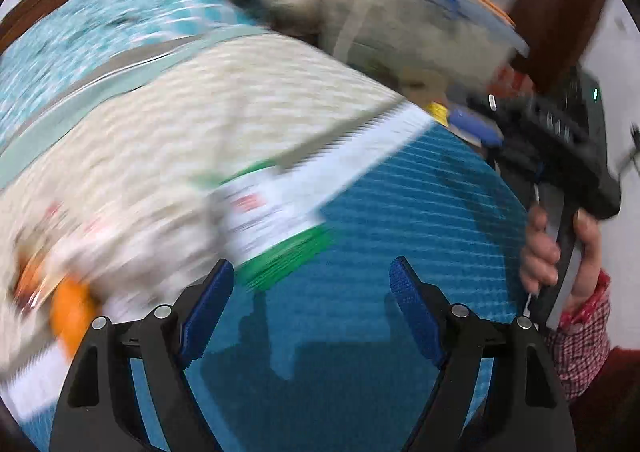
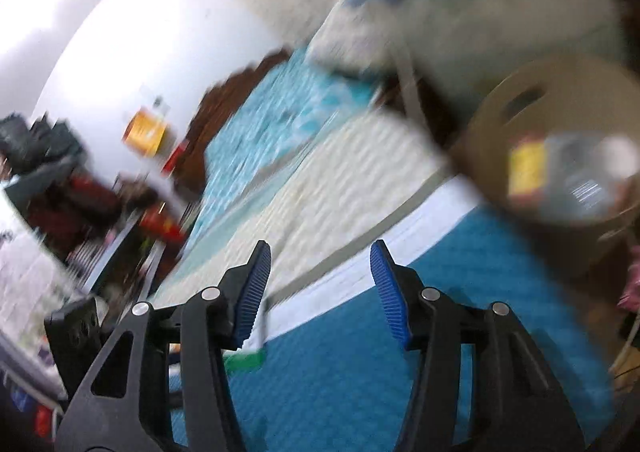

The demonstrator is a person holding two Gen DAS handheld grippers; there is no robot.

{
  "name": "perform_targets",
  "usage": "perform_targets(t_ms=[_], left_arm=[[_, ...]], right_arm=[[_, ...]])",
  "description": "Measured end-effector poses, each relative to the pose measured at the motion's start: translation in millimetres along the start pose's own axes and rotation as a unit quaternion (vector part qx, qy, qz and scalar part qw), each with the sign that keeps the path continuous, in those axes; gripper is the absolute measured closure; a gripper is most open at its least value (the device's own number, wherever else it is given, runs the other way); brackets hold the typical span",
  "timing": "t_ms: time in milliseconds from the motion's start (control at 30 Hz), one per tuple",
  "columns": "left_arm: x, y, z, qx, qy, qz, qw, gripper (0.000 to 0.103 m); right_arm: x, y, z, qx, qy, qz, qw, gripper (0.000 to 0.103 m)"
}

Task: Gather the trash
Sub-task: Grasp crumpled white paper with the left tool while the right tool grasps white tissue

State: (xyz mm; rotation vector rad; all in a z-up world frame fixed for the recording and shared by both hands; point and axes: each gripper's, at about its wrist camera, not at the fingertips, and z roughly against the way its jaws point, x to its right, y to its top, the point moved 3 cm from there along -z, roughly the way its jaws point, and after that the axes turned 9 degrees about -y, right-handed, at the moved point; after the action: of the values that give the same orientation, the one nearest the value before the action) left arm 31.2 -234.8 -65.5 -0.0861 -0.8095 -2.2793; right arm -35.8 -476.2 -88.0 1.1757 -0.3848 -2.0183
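Blurred teal mat (image 1: 400, 211) beside a cream quilt (image 1: 160, 139) lies under both empty tongs, left (image 1: 312, 316) and right (image 2: 318, 292), spread apart.

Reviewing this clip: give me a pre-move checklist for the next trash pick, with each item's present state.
1. Left tongs open and empty: ok, pads apart with only blue mat between them.
2. Right tongs open and empty: ok.
3. Target identified: cannot tell; a white-and-green wrapper lies just ahead of the left tongs, but blur hides what it is.
4. Bin located: ok, a tan bin stands at the mat's far right, with a clear bottle in it.
5. Views sharp enough to aim: not ok, both are motion-blurred.
6. Tongs apart from each other: ok, the right hand is off to the side.
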Motion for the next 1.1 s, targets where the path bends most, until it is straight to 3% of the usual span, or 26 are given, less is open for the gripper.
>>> perform_targets(t_ms=[100,233,300,400,500,633,667,733,1100], left_arm=[[-43.3,-8.0,34.2,0.033,0.022,0.057,0.9976,0.027],[-85.5,-7.7,63.2,0.069,0.055,0.102,0.9908,0.024],[-92.9,-8.1,67.7,0.077,0.058,0.107,0.9896,0.014],[-94.3,1.5,59.6,0.073,0.058,0.089,0.9916,0.012],[-90.0,10.3,36.2,0.059,0.068,0.059,0.9942,0.011],[-88.9,16.7,13.1,0.049,0.081,0.032,0.9950,0.041],[-88.2,17.0,14.9,0.051,0.078,0.030,0.9952,0.069],[-92.9,16.1,19.3,0.046,0.032,0.048,0.9973,0.068],[-98.0,-22.2,95.7,0.102,-0.023,0.083,0.9910,0.069]], right_arm=[[-36.1,-20.4,-30.0,-0.055,0.026,0.029,0.998,0.049],[-75.7,-42.4,-57.1,-0.090,0.024,0.084,0.992,0.049],[-88.8,-56.5,-68.7,-0.107,0.020,0.100,0.989,0.049],[-96.8,-71.4,-84.7,-0.122,-0.003,0.116,0.986,0.049],[-101.1,-73.3,-85.1,-0.105,-0.020,0.131,0.986,0.047],[-103.2,-74.3,-85.3,-0.098,-0.032,0.138,0.985,0.047],[-101.7,-73.1,-82.3,-0.091,-0.032,0.143,0.985,0.047],[-106.0,-72.8,-75.7,-0.077,-0.026,0.160,0.984,0.047],[-136.0,-77.2,-79.9,-0.071,-0.026,0.214,0.974,0.045]])
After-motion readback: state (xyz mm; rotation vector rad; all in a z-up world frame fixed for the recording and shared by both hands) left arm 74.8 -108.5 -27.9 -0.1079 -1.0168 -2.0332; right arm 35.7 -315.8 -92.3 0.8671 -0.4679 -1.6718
